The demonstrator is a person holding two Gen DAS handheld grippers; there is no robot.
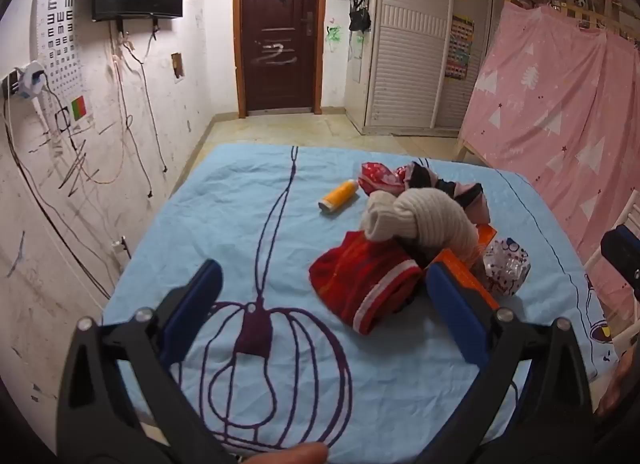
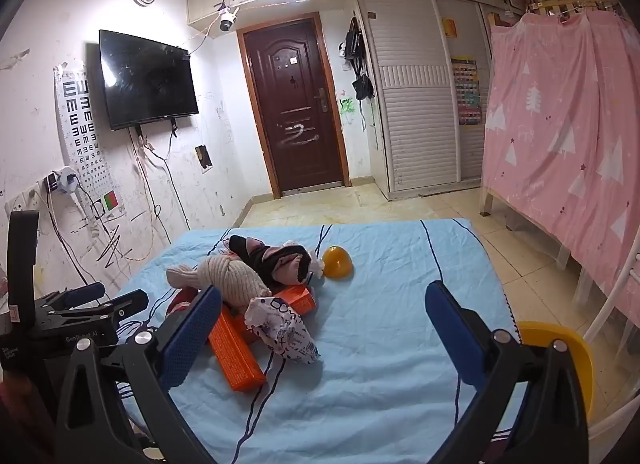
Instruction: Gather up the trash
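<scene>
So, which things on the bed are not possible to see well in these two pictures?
- Orange boxes: in the left wrist view mostly hidden by that claw's finger and the clothes pile.
- Yellow container: cut off behind the right claw's arm, right wrist view.
- Crumpled wrapper: print unreadable.

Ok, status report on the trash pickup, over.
Left gripper open, empty. Right gripper open, empty. Crumpled printed wrapper on the bed, against orange boxes. Cream knit sock heaped just behind it.

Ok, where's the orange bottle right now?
The orange bottle lies on the blue bedsheet in the left wrist view, just left of the clothes pile, on the door side.
</scene>
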